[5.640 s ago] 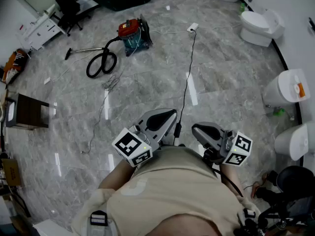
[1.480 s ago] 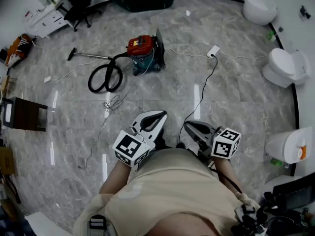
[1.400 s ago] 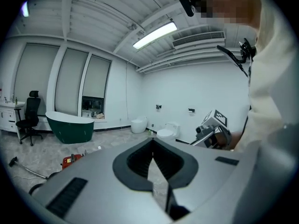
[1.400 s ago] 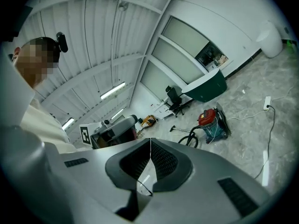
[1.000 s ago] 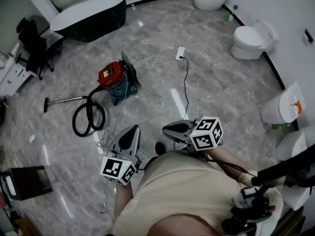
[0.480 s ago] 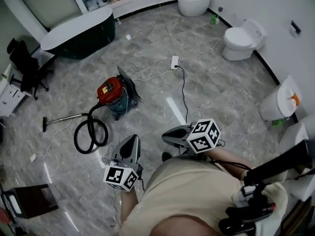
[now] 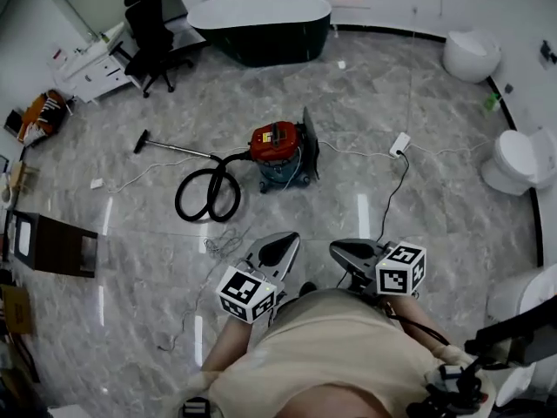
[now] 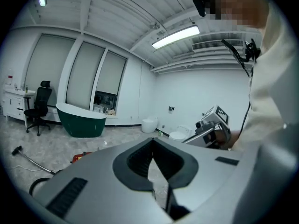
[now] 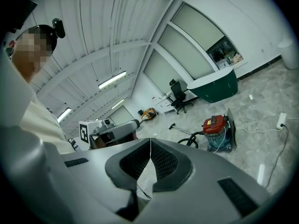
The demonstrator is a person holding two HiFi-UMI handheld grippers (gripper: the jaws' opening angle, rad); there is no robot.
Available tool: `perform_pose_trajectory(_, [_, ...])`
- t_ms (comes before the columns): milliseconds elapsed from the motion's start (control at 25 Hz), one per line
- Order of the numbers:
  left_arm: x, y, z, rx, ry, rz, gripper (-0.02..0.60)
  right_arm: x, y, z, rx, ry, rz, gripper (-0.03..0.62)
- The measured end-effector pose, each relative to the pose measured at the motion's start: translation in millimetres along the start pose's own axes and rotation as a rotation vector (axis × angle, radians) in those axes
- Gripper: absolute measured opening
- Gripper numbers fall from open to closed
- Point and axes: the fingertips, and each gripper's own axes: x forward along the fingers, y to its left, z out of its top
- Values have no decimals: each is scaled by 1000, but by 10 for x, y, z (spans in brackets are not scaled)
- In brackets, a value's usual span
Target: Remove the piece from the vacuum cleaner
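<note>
Jaws of the left gripper (image 7: 278, 244) and right gripper (image 7: 341, 251) were shut, with nothing gripped, and both were held close to the torso. Well ahead, the vacuum (image 7: 280, 149) was stood upright on the marble floor (image 7: 435, 198). Its wand (image 7: 178, 150) was laid pointing left, with the hose (image 7: 207, 198) coiled beside it. A tub (image 7: 261, 26) and toilets (image 7: 520, 159) were ranged along the walls.

The floor (image 7: 435, 159) is polished grey stone-look tile, glossy enough to throw back strips of light. The vacuum (image 7: 277, 140) has a shiny red plastic top on a teal plastic body, with a black ribbed hose (image 7: 211, 170). The tub (image 7: 261, 26) is glossy, dark outside and white inside. The toilet (image 7: 519, 159) is smooth, shiny white ceramic. The left tongs (image 7: 280, 244) and right tongs (image 7: 346, 251) have matt grey plastic shells. Their pads (image 9: 162, 160) are black and finely ribbed. The shirt (image 7: 335, 355) is soft beige cloth.
</note>
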Motion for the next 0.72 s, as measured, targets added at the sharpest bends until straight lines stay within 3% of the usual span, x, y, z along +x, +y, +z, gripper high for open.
perform_pose_trajectory(200, [565, -265, 73, 35, 36, 12, 5, -443, -481, 290, 46, -73, 21, 3])
perform_pose_trajectory(400, [1150, -579, 306, 56, 20, 13, 5, -944, -849, 510, 55, -110, 37, 3])
perform_pose_trajectory(720, [1726, -1031, 348, 100, 75, 34, 5, -1437, -1206, 598, -91, -80, 5, 3])
